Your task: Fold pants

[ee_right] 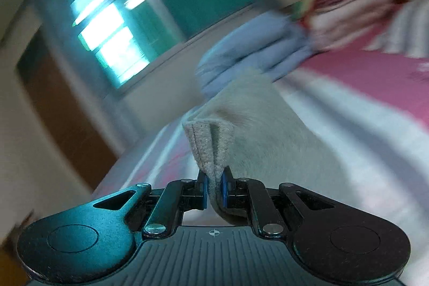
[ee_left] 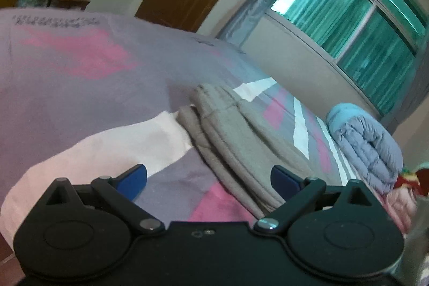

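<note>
pants [ee_left: 236,141]: one grey pair on bed [ee_left: 80,87] | left gripper [ee_left: 209,178]: jaws wide, empty | right gripper [ee_right: 214,188]: clamped on pants hem | blue quilt [ee_left: 367,144]: one, rolled

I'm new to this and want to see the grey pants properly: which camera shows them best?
The left wrist view: the grey pants lie sharp on the bed. The right wrist view is blurred, showing only a hem corner pinched in the right gripper.

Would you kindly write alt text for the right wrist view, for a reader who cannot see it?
The right gripper is shut on an edge of the grey pants, which lie on a pink, white and grey striped bedspread. A folded blue quilt and a green-tinted window sit blurred beyond.
</note>
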The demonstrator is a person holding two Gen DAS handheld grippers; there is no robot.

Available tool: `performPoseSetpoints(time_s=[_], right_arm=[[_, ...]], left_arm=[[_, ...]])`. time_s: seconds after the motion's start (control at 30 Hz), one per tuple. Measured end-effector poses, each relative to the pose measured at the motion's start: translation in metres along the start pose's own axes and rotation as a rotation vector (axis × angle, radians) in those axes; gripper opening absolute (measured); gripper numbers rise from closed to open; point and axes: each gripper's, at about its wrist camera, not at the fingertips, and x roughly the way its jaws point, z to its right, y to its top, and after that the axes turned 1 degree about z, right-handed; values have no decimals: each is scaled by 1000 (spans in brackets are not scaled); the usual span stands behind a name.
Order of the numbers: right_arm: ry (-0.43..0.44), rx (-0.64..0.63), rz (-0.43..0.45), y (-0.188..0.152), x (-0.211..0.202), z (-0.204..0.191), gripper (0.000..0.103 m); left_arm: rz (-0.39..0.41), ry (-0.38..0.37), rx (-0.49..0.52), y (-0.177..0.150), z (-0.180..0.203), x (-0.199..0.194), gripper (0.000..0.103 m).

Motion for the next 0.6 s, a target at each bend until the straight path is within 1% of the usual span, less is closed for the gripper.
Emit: performPoseSetpoints(time_s=[0.03,0.1,0.17,0.2,0.23,0.27,0.3,0.33,0.43,0.5,0.6], right_arm=[[31,-19,-37,-15,11,-16,10],[107,-58,-143,-57,35,-47,10],[174,-118,-291,-103,58,-71,10],[181,-170,-399,-131,73,-84,20],[158,-236,-448,-152,78,-96,22],[155,-294,-398,-161,71,-105,36],[186,-311,-374,-164,65,-110,52],[217,-298,-375,-163,62,-112,55],[258,-321,-337,-157,52,-116,55],[260,-332,-316,-153,50,-118,55],[246,-374,-331,-157,57,-123,55]], left_arm=[[0,2,-21,1,-4,1,92],[-5,-3,-49,1,-9,3,92],[-11,-5,-50,2,-10,4,92],[-15,-6,-45,2,-10,4,93],[-25,-8,-35,3,-9,5,93],[-32,-12,-22,4,-8,6,93],[-36,-15,-13,5,-7,7,93],[-38,-16,-9,4,-7,8,93],[-47,-8,-3,1,-3,15,94],[-50,-6,10,1,0,18,95],[-54,-10,10,0,1,20,95]])
